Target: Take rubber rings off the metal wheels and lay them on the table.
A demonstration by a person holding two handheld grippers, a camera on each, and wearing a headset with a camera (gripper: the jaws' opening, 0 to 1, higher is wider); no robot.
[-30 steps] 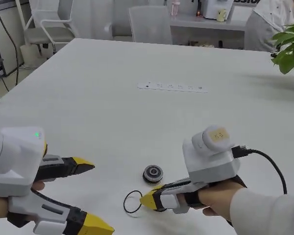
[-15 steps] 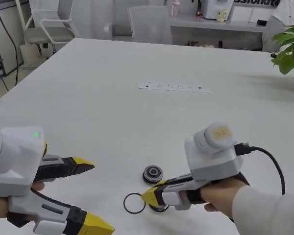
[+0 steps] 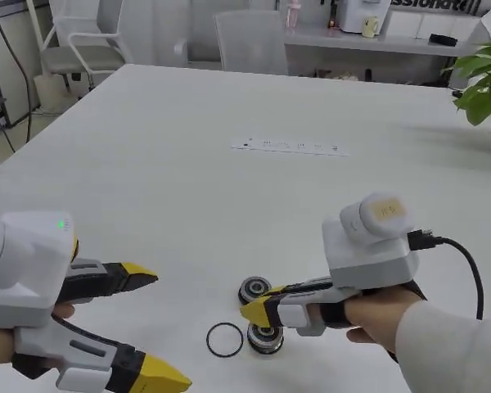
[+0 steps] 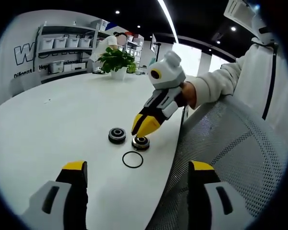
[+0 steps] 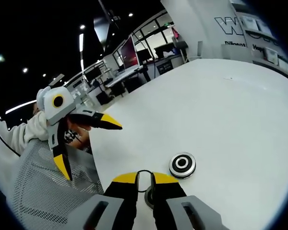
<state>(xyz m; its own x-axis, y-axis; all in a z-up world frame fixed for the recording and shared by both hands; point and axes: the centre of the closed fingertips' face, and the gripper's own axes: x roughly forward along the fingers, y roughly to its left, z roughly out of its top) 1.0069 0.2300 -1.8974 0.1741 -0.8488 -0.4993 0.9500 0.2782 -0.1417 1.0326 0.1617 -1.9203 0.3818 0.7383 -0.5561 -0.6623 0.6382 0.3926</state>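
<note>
Black rubber ring (image 3: 225,340) lies flat and free on the white table (image 3: 229,188), close to my near edge. Just to its right stands a small metal wheel (image 3: 264,338), and a second metal wheel (image 3: 254,290) sits just beyond that one. My right gripper (image 3: 250,311) hangs over the near wheel, its yellow-tipped jaws drawn together on nothing I can see. My left gripper (image 3: 164,329) is off to the left, jaws spread wide and empty. A white power strip (image 3: 289,146) lies far across the table.

White table (image 3: 229,106) with far wheel (image 3: 254,290), near wheel (image 3: 264,339), rubber ring (image 3: 225,340), power strip (image 3: 290,146)
</note>
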